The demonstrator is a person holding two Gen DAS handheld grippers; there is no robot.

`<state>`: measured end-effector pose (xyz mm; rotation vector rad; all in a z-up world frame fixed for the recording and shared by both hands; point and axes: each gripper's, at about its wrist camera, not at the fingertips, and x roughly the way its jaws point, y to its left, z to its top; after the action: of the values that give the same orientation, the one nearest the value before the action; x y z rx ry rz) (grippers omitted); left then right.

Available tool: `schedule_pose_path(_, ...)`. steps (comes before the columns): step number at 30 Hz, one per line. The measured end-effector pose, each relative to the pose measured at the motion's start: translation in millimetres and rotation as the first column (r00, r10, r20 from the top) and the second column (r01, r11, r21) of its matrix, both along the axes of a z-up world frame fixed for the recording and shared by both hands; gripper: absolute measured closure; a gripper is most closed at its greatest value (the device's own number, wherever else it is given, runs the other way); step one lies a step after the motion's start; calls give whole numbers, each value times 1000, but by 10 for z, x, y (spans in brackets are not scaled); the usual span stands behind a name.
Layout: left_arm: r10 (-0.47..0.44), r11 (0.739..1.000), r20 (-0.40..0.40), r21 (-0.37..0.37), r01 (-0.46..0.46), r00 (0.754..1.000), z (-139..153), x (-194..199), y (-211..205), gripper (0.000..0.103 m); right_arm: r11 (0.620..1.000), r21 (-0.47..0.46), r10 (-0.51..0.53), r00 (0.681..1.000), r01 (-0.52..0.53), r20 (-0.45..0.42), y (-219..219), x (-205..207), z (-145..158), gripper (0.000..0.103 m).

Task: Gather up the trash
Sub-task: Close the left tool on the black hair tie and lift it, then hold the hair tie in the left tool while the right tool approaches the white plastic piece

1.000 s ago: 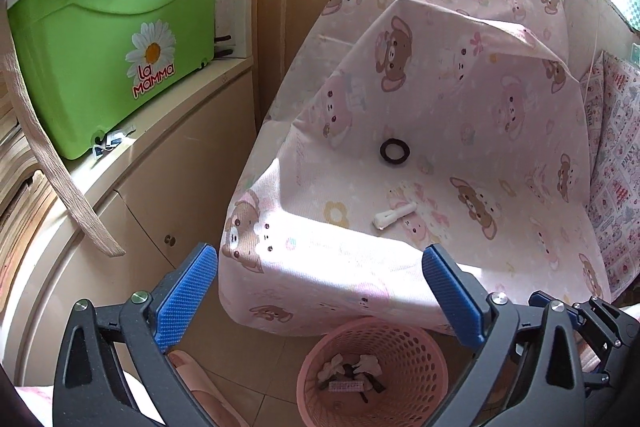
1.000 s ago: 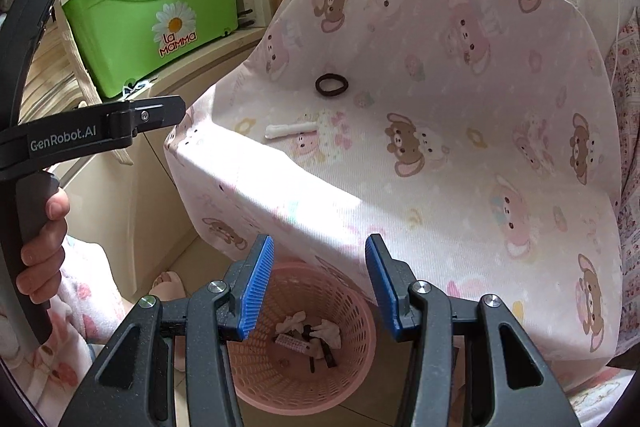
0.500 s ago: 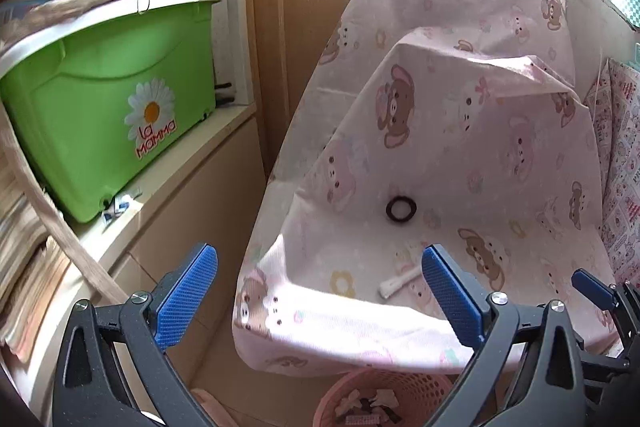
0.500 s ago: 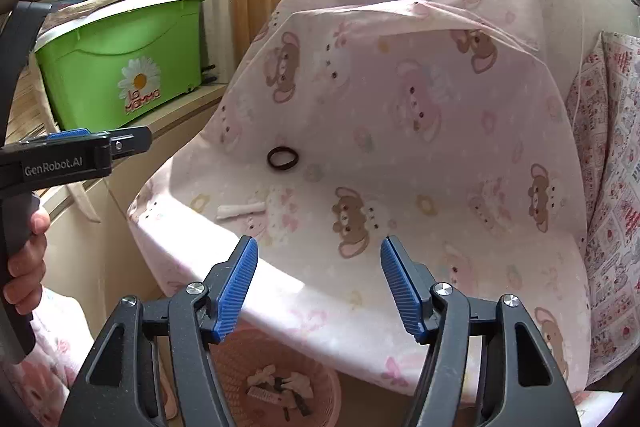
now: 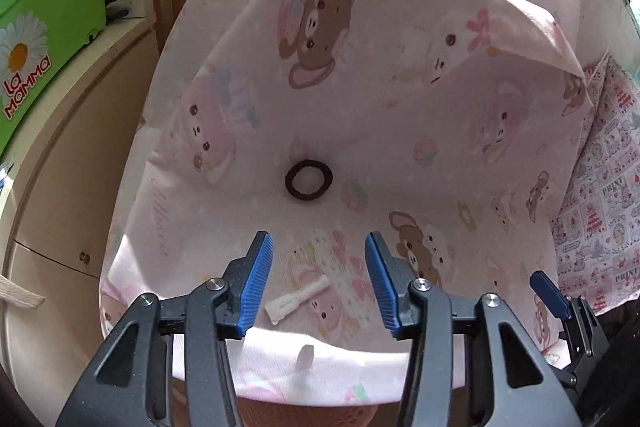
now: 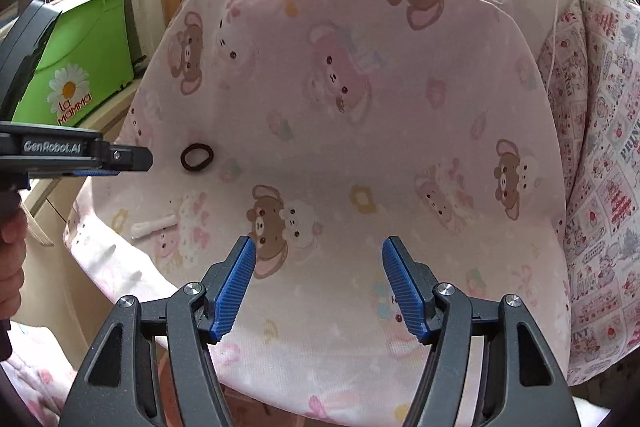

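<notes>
over the pink bear-print sheet (image 5: 400,131), the left gripper (image 5: 318,283) has advanced from the basket, jaws closing but still empty around the white scrap (image 5: 296,301); right gripper (image 6: 318,291) hovers open.

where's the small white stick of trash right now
The white stick lies on the pink bear-print cloth near its front edge, below the dark hair tie; in the left wrist view it shows between the left gripper's closing jaws, untouched.
</notes>
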<state>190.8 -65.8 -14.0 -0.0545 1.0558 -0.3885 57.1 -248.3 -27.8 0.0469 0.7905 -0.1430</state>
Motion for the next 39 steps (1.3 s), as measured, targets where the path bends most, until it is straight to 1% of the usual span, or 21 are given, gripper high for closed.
schedule_pose_path(2,-8,1000,0,24,8,1000,-31,110,-104,57,1000,20,-11,1000,11,-10,-66,24,-18,35)
schedule_pose_path(4,-4,1000,-22,24,4,1000,-71,256,-176,57,999,45,-23,1000,23,-17,-151,43,-11,35)
schedule_pose_path(7,67,998,-43,19,-67,997,-162,494,-187,60,996,64,-58,998,58,-9,-288,49,23,35)
schedule_pose_path(8,84,996,-43,25,-83,996,-202,559,-196,63,995,71,-65,998,66,-12,-320,53,37,35)
schedule_pose_path(9,91,995,-48,39,-90,995,-246,613,-207,70,994,84,-65,998,66,-14,-349,54,57,35)
schedule_pose_path(10,92,995,-53,51,-90,994,-284,651,-221,73,994,95,-62,998,62,-9,-371,48,81,35)
schedule_pose_path(11,87,995,-55,61,-83,995,-319,681,-241,75,994,89,-67,998,66,-1,-385,36,101,35)
schedule_pose_path(14,68,995,-61,80,-63,996,-402,721,-303,75,995,45,-84,996,84,9,-392,8,118,35)
schedule_pose_path(18,74,994,-74,81,-68,994,-477,763,-380,84,995,54,-79,997,80,-6,-404,19,100,35)
schedule_pose_path(19,64,995,-81,85,-57,995,-496,769,-404,88,996,46,-80,997,81,-5,-400,16,101,35)
schedule_pose_path(20,56,994,-82,98,-48,995,-506,759,-428,99,996,35,-81,997,81,-3,-397,14,101,35)
schedule_pose_path(21,51,993,-77,111,-42,996,-502,746,-446,99,996,24,-83,997,83,-1,-393,11,100,35)
schedule_pose_path(23,46,994,-51,105,-41,998,-432,665,-431,99,996,17,-86,996,86,-1,-396,9,94,35)
schedule_pose_path(26,17,999,-47,42,-15,999,-275,474,-320,99,996,33,-85,996,85,0,-416,-8,91,35)
schedule_pose_path(28,0,999,-31,38,2,1000,-169,284,-239,99,996,41,-79,997,79,-3,-411,-10,80,35)
schedule_pose_path(29,-13,999,-14,40,14,1000,-113,180,-180,99,996,46,-71,997,71,-3,-401,-9,76,35)
schedule_pose_path(31,-27,996,42,87,23,999,-3,-44,-83,99,998,43,-56,998,56,3,-359,-10,67,35)
schedule_pose_path(33,-27,995,87,103,18,996,95,-255,30,99,998,9,-55,998,55,11,-292,-12,54,35)
schedule_pose_path(35,-9,994,101,106,-2,995,166,-408,135,99,996,-52,-67,998,68,22,-197,-8,40,33)
schedule_pose_path(36,3,994,98,107,-13,995,180,-423,212,99,995,-74,-62,998,63,28,-145,-6,32,28)
schedule_pose_path(39,18,995,112,99,-29,994,242,-599,375,99,997,-74,-27,999,29,33,-46,10,25,25)
